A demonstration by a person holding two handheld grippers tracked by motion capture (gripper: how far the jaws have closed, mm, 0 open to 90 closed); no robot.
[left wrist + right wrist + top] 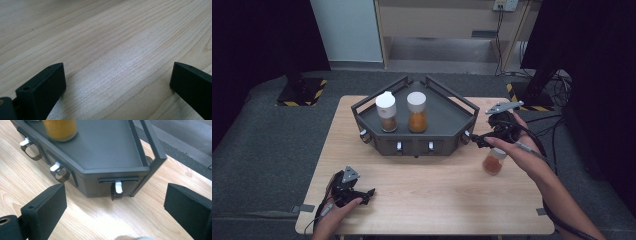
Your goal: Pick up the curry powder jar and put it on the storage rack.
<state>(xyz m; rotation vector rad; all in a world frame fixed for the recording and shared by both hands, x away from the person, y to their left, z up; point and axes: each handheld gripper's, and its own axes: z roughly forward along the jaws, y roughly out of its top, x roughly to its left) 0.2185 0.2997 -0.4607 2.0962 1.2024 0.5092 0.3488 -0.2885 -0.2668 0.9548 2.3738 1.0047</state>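
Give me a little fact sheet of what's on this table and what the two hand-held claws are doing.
table: light wood
rack: dark angular tray with clips along its front
on rack: two white-capped spice jars
off rack: third spice jar on the table, under the right hand
right gripper: open, nothing between the jaws, facing the rack's corner clip
left gripper: open, low over bare wood

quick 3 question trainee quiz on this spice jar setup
1. True or false: the right gripper grips the jar on the table.
2. How many jars stand on the dark tray?
3. The left gripper is: A) open above bare wood B) shut on a lid C) inside the tray.

Key: 1 false, its jaws are open and empty, facing the tray's corner clip. 2 two. 3 A.
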